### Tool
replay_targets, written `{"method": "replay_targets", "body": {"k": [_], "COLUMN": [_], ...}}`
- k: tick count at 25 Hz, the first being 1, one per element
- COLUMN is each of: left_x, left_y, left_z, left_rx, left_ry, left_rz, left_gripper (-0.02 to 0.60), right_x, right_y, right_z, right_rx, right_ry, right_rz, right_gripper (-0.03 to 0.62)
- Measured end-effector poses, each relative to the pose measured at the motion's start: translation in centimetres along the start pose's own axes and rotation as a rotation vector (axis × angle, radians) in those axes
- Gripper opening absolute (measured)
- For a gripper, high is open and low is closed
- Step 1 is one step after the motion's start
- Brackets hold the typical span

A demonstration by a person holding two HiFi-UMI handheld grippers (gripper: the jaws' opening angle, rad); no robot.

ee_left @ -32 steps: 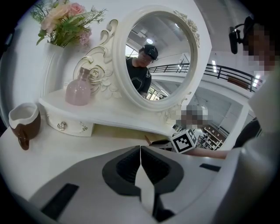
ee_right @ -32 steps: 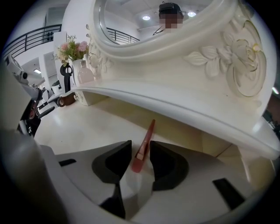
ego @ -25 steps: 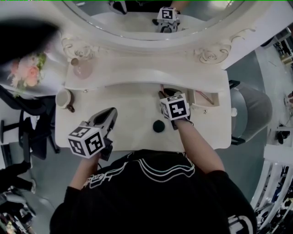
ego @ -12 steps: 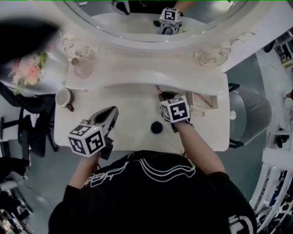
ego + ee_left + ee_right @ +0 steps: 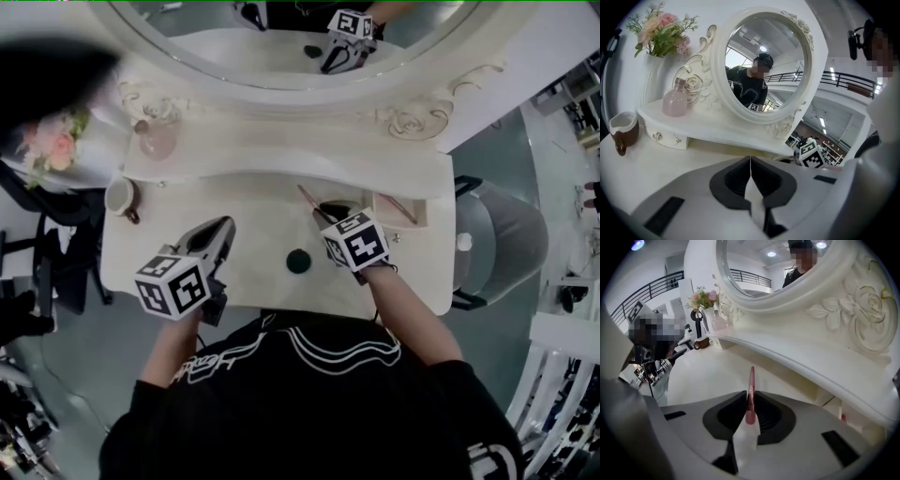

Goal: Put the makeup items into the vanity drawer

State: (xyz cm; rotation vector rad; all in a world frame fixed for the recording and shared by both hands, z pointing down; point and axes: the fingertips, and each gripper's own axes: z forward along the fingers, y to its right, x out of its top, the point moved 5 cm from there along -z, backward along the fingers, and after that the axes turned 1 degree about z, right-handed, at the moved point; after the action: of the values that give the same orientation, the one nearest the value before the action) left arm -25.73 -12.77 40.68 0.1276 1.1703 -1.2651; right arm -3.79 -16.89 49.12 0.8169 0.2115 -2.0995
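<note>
1. Lately the right gripper has been narrowed onto the pink pencil, which is now pinched just left of the open drawer.
2. The left gripper is held closed and empty.
3. Stowing is judged next.

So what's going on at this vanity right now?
A person at a white vanity table holds a gripper in each hand. The right gripper is shut on a thin pink makeup stick, near the small open drawer. The left gripper hangs shut and empty over the table. A small round black item lies on the table between them.
</note>
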Motion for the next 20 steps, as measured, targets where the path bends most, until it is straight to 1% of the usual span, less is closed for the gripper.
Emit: {"method": "replay_targets", "body": {"k": [5, 9, 15, 20], "left_x": [-0.5, -0.7, -0.9, -0.6], "left_y": [2.3, 3.9, 6.5, 8.6], "left_z": [0.9, 1.4, 2.0, 2.5], "left_rx": [0.001, 0.001, -0.003, -0.013], "left_ry": [-0.004, 0.001, 0.008, 0.021], "left_rz": [0.001, 0.008, 0.035, 0.056], "left_gripper": [0.026, 0.026, 0.025, 0.026], "right_x": [0.1, 1.1, 1.7, 1.3], "right_y": [-0.4, -1.4, -1.1, 0.3], "right_z": [-3.0, -5.7, -9.7, -12.3], "right_rx": [0.097, 0.169, 0.173, 0.145], "right_ry": [0.019, 0.063, 0.129, 0.162], "right_rz": [-0.031, -0.074, -0.135, -0.154], "right_gripper": [0.074, 0.072, 0.072, 0.072]}}
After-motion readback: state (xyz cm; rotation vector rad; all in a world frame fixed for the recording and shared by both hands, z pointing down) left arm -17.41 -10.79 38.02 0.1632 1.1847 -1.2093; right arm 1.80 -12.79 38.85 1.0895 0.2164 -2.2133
